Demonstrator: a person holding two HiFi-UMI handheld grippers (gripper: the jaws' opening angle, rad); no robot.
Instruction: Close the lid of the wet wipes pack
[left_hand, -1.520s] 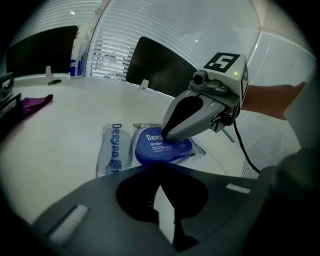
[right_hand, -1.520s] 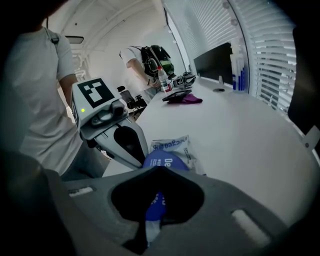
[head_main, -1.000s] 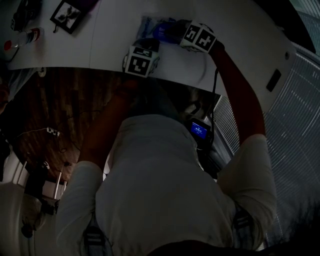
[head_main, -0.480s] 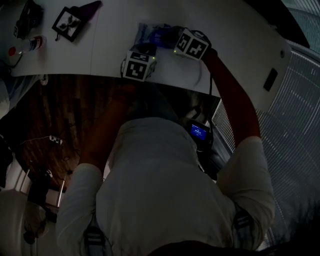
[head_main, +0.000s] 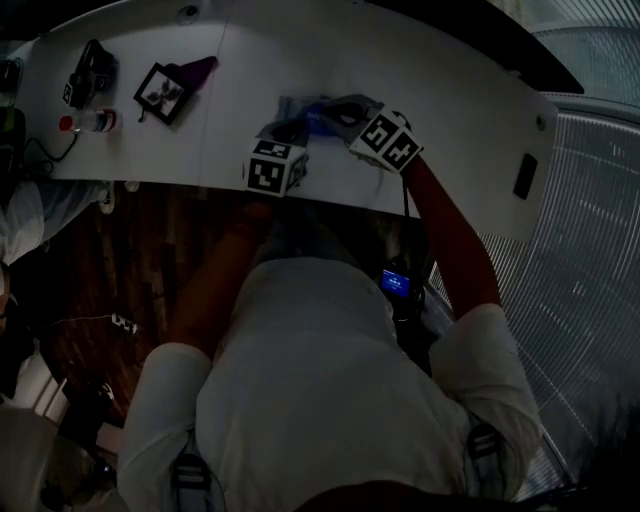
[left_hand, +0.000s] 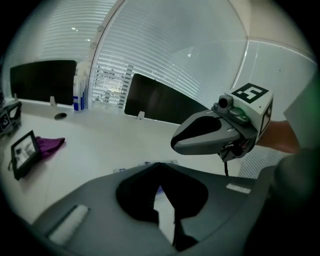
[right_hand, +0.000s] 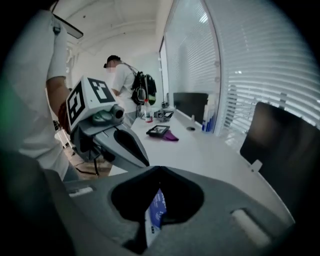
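Note:
The wet wipes pack (head_main: 303, 112) is a bluish flat pack lying on the white table (head_main: 450, 90) near its front edge, dim in the head view. My left gripper (head_main: 290, 132) points at the pack's near side, and its jaws stand shut. Through the slit between them in the left gripper view (left_hand: 159, 166) shows a white-and-blue sliver of the pack (left_hand: 161, 196). My right gripper (head_main: 337, 110) reaches over the pack from the right with its jaws shut (right_hand: 159, 170). The blue pack (right_hand: 157, 210) shows in the slit under them. The lid itself is hidden.
A small black picture frame (head_main: 160, 92) on a purple cloth (head_main: 197, 70), a bottle (head_main: 88, 122) and a black device (head_main: 90, 70) lie at the table's left. A dark flat object (head_main: 524, 176) sits at the right end. A person (right_hand: 120, 82) stands beyond the table's far end.
The head camera has shifted, so the table sits lower in view. Both grippers stay at the pack, close together, with little movement relative to it.

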